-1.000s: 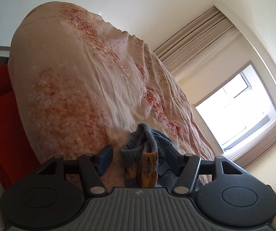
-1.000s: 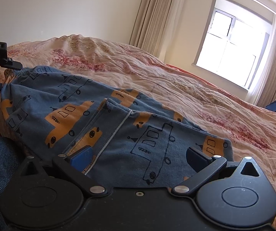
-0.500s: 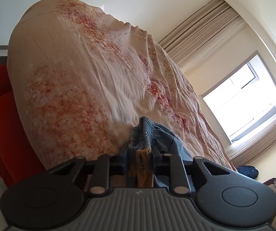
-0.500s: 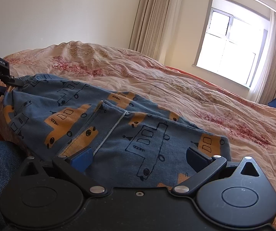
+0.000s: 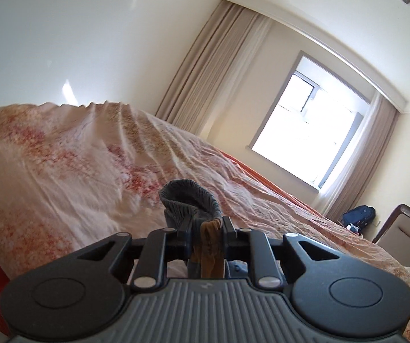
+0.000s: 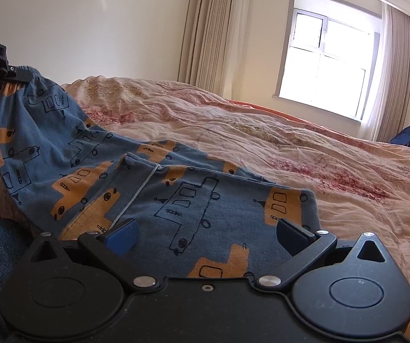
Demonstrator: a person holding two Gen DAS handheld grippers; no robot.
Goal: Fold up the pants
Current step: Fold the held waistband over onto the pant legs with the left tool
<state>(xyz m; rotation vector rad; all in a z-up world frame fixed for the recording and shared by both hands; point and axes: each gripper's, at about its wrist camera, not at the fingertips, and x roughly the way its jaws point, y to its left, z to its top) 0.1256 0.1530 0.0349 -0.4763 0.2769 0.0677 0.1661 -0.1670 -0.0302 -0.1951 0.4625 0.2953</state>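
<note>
A pair of small blue pants [image 6: 96,154] printed with orange trucks lies spread on a bed, one end hoisted clear of the pink floral bedspread [image 6: 262,131] while the rest sags flat across it. The gathered elastic waistband [image 5: 190,200] is bunched and clamped between the jaws of the left claw [image 5: 205,228], which stand together on the cloth; from the right wrist view that claw [image 6: 13,77] shows at the far left edge, the fabric hanging from it in a slack drape. The right claw [image 6: 205,234] stands apart, its blue pads [image 6: 122,235] low over the near leg and gripping nothing. The knit looks light, soft and limp, likely to slump and crease wherever it goes unsupported, so a thick edge such as the waistband or a leg hem appears the surest place to take hold; a single thin layer could slide free. Beyond the bed are beige curtains [image 6: 205,28], a bright window [image 6: 325,57] and a dark backpack [image 6: 408,135] on the floor.
</note>
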